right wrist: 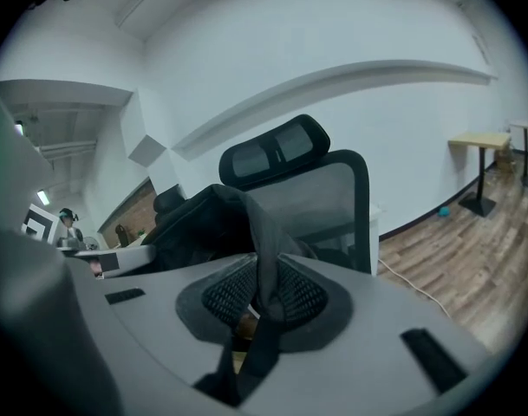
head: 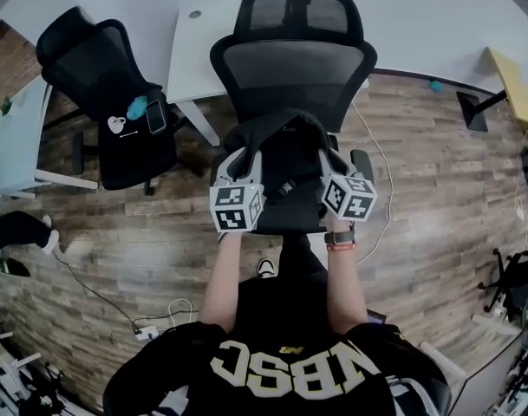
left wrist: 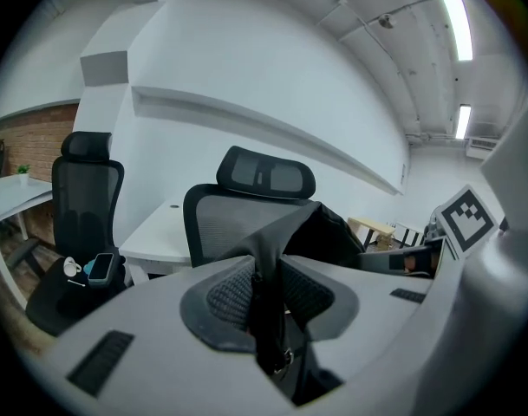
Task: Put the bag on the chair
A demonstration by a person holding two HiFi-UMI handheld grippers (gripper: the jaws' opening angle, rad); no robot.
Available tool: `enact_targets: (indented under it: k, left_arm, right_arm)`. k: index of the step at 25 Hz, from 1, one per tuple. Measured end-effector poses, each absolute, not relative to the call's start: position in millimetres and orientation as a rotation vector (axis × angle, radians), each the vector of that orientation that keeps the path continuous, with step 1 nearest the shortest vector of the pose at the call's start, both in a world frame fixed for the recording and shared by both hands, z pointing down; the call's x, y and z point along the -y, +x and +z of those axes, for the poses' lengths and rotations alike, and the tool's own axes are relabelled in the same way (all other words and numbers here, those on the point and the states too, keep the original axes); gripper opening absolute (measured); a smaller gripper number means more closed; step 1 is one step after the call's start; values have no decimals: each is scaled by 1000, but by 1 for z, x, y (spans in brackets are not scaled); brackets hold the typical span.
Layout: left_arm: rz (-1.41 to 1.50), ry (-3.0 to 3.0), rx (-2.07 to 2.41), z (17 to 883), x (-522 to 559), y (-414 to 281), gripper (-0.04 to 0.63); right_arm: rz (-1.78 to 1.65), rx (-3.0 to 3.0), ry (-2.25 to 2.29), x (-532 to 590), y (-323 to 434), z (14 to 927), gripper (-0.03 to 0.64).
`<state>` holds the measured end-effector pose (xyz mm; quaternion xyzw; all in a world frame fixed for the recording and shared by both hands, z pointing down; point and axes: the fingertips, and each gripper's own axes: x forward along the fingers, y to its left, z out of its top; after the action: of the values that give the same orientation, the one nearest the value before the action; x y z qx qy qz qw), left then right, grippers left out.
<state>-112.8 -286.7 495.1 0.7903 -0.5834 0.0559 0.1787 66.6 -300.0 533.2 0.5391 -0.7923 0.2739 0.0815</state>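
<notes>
A black bag hangs over the seat of the black mesh office chair in front of me. My left gripper is shut on the bag's strap at its left side. On its right side my right gripper is shut on the other strap. The bag's body bulges between the two grippers, and its dark body hides the lower part of the chair's backrest. Whether the bag touches the seat is hidden.
A second black chair stands at the left with a phone and small items on its seat. A white desk runs behind the chairs. Cables lie on the wood floor. A small wooden table stands far right.
</notes>
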Motion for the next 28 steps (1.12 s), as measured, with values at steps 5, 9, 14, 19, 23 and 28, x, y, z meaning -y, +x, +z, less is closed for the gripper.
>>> enact_targets:
  k: [5, 9, 14, 19, 23, 28]
  left_arm:
    - [242, 2166, 1623, 535, 310, -119, 94]
    - [308, 2105, 1582, 569, 322, -126, 94]
    - [357, 2022, 1505, 611, 333, -123, 94]
    - [378, 1952, 1424, 650, 345, -115, 97]
    - [435, 1910, 1374, 678, 352, -110, 97]
    - [508, 1860, 1277, 715, 358, -100, 98]
  right_arm:
    - [878, 2304, 1566, 318, 63, 575, 67]
    - [964, 2245, 1520, 327, 60, 607, 71]
    - [1019, 2159, 1465, 341, 68, 641, 72]
    - [1060, 2099, 1423, 353, 75, 672, 75]
    - [1107, 2049, 1396, 359, 82, 696, 75]
    - [1139, 1985, 1339, 365, 97, 729, 72]
